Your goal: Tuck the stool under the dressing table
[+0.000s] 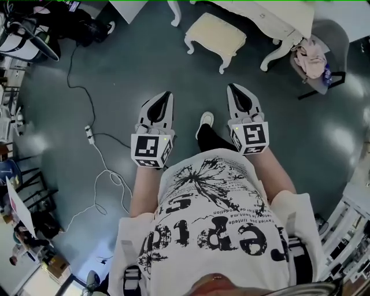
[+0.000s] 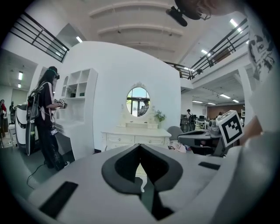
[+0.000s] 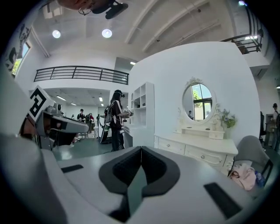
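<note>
I'm holding 2 claws side by side at waist height, pointing forward: left claw (image 1: 167, 95) and right claw (image 1: 233, 88), each closed tip to tip on nothing. The stool (image 1: 215, 34) is standing ahead of them, near the dressing table (image 1: 277, 16), not under it.

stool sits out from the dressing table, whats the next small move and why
Probably step forward to bring both tongs up to the stool. It stands out in front of the dressing table, not under it. The left tongs and right tongs hang well short of it, both shut and empty.
</note>
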`<state>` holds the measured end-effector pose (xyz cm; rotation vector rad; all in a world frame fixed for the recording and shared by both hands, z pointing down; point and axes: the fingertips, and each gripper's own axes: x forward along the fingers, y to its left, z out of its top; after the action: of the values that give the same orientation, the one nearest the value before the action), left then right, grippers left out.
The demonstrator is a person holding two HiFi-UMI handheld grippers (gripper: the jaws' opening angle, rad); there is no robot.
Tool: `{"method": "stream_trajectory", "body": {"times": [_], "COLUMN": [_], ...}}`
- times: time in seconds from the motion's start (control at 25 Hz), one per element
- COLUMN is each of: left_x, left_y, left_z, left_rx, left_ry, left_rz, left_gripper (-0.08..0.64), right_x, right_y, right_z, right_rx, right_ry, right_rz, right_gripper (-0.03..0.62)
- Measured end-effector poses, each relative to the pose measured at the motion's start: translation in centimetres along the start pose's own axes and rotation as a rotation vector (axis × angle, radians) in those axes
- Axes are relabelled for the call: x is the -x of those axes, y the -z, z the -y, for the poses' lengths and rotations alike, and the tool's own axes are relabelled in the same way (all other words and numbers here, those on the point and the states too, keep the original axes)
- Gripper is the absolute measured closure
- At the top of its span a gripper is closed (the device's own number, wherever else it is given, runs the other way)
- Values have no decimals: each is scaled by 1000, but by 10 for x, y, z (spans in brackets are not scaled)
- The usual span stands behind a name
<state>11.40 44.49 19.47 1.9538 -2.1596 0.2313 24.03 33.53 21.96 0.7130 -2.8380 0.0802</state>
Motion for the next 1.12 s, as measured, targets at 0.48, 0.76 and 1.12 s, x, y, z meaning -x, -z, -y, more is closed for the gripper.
{"method": "stream_trajectory", "body": {"times": [0.48, 0.76, 1.12], "left_x": [-176, -266, -387], "left_y": [-55, -41, -40], "left_z": [-58, -77, -117], "left_rx": [-46, -47, -162], "left_ry": [55, 166, 452], "left_rz": [1, -86, -174], "left_gripper": [540, 540, 540], "right_x": [-129, -179, -258], "right_y": [-18, -5, 18], "right_z": [108, 156, 192], "right_rx": [-41, -111, -220], "right_ry": [59, 156, 374], "right_rz": [-17, -81, -188], "right_gripper": [575, 575, 575]}}
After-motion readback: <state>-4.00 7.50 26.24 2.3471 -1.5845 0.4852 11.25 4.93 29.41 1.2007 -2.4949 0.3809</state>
